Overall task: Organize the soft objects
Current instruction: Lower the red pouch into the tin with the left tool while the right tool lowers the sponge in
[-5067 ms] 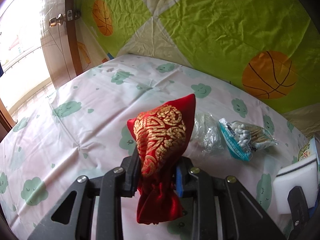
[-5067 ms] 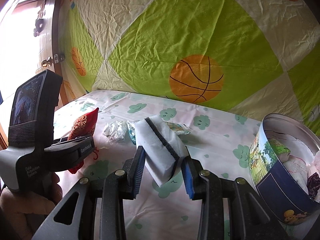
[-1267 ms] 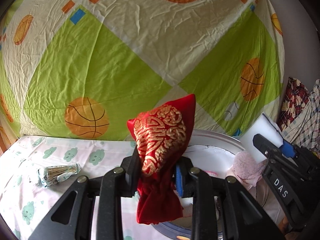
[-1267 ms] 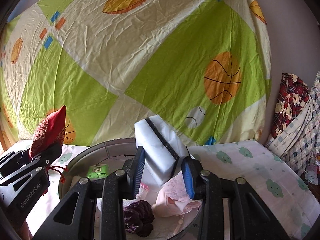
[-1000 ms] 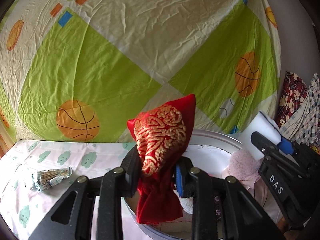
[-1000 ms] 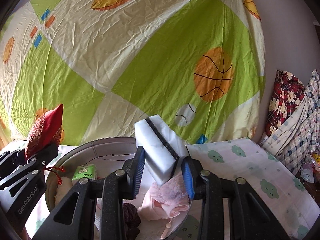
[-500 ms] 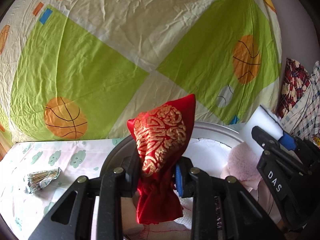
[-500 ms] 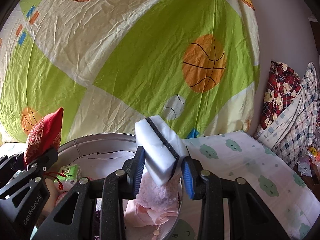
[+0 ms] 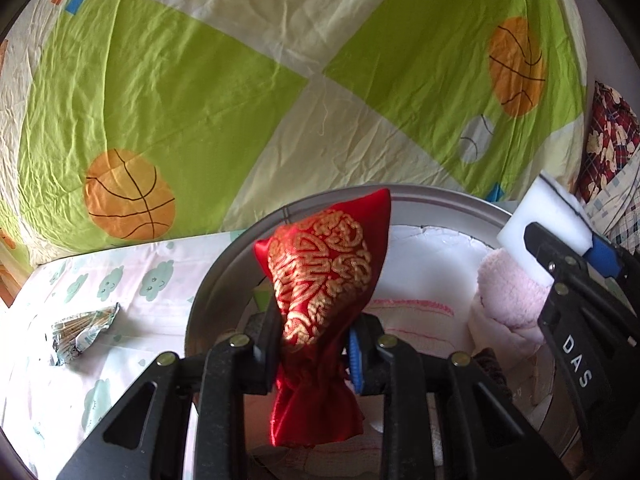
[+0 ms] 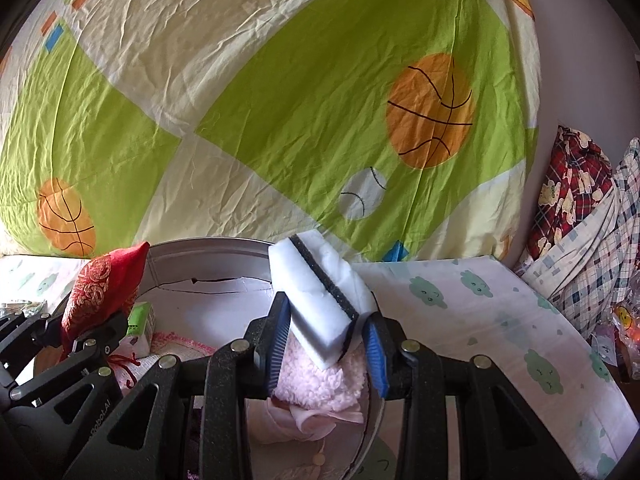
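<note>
My left gripper (image 9: pixel 314 354) is shut on a red pouch with gold embroidery (image 9: pixel 324 276) and holds it over the round metal tin (image 9: pixel 208 280). My right gripper (image 10: pixel 326 354) is shut on a white sponge with a dark stripe (image 10: pixel 320 300) and holds it over the same tin (image 10: pixel 208 250), above a pink fluffy cloth (image 10: pixel 316 384). In the left wrist view the right gripper (image 9: pixel 560 252) with the sponge (image 9: pixel 536 216) is at the right, above the pink cloth (image 9: pixel 508 300). The pouch also shows at the left in the right wrist view (image 10: pixel 102 292).
The tin also holds a green packet (image 10: pixel 140 322) and white cloth with pink trim (image 9: pixel 416 304). A snack packet (image 9: pixel 82 330) lies on the cloud-print bedsheet (image 9: pixel 132 280) left of the tin. A green basketball-print sheet (image 10: pixel 280 100) hangs behind. Plaid fabrics (image 10: pixel 580 208) pile at the right.
Both grippers have moved from the snack packets on the bed to the tin and come in lower over it. Each keeps its hold on its object.
</note>
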A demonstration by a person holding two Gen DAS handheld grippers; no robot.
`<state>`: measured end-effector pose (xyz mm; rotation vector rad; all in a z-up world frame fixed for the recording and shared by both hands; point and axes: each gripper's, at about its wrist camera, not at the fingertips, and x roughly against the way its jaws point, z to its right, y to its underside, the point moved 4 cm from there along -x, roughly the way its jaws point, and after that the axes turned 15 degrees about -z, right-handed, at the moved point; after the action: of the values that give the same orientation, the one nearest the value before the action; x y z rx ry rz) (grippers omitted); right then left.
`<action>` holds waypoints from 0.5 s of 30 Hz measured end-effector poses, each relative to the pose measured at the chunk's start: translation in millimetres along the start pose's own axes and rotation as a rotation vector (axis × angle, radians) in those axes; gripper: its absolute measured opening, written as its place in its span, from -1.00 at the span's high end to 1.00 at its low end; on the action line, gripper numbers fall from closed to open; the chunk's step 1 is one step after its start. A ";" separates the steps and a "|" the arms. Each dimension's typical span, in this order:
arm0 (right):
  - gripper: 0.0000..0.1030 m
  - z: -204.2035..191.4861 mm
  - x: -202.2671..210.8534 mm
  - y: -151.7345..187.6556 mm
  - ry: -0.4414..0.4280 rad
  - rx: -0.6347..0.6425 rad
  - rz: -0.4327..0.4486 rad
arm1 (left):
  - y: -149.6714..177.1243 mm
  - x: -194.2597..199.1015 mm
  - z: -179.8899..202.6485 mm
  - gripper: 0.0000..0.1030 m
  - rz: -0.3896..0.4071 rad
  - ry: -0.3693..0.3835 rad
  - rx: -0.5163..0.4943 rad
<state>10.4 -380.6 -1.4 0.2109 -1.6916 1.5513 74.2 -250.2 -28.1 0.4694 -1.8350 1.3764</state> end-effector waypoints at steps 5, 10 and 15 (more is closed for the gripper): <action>0.26 -2.6 -5.5 1.9 0.004 0.007 -0.021 | -0.3 -1.9 -2.6 0.54 -0.014 -0.012 0.001; 0.04 -4.1 -3.0 1.5 -0.043 0.012 -0.011 | 3.5 -5.4 -8.0 0.12 -0.026 -0.032 0.017; -0.61 -4.1 9.7 0.4 -0.138 -0.025 0.029 | 0.3 19.1 -13.2 -0.96 0.065 -0.029 0.047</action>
<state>5.6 -373.1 4.2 0.2870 -1.8278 1.5668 66.8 -234.9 -12.3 0.4596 -1.8592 1.4666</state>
